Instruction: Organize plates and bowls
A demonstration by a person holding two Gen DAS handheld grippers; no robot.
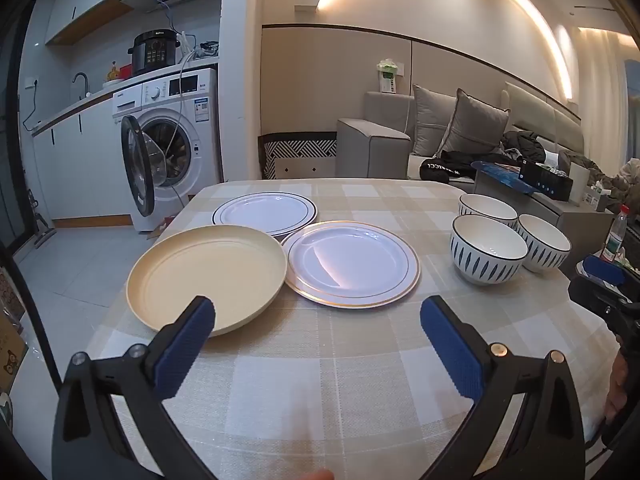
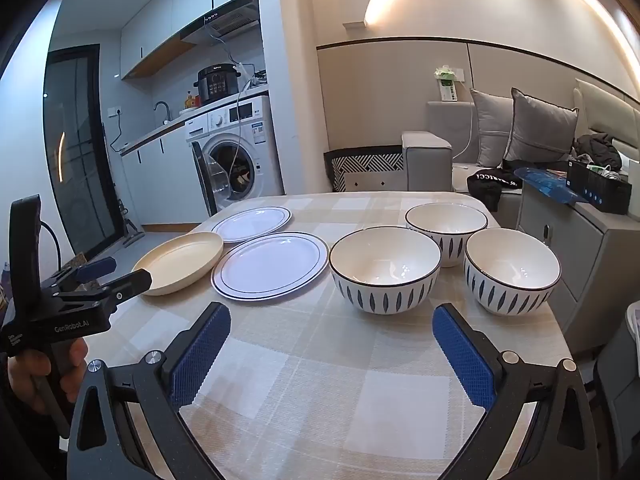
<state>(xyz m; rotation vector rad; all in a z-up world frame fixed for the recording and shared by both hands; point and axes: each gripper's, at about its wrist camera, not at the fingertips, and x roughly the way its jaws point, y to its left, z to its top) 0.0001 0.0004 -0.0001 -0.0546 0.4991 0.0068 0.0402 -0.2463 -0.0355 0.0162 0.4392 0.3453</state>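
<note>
Nothing is stacked yet: 3 plates sit left of centre in both views and 3 bowls to the right, all on the checked surface (image 1: 320, 380). The main risk, as I judge it, is the thin rim of the near white plate (image 1: 352, 264), which lies flat and gives blue pads little to bite; a shallow approach could push it into the cream plate (image 1: 206, 276) it touches, or shove the far white plate (image 1: 265, 213) toward the edge. The near bowl (image 2: 385, 270) stands just beside its 2 neighbours (a wide grab could knock them).

The left hand-held gripper (image 1: 318, 314) tilts down toward the plates, jaws spread wide, holding nothing. The right hand-held gripper (image 2: 332, 320) is likewise spread and empty, angled down toward the bowls.
</note>
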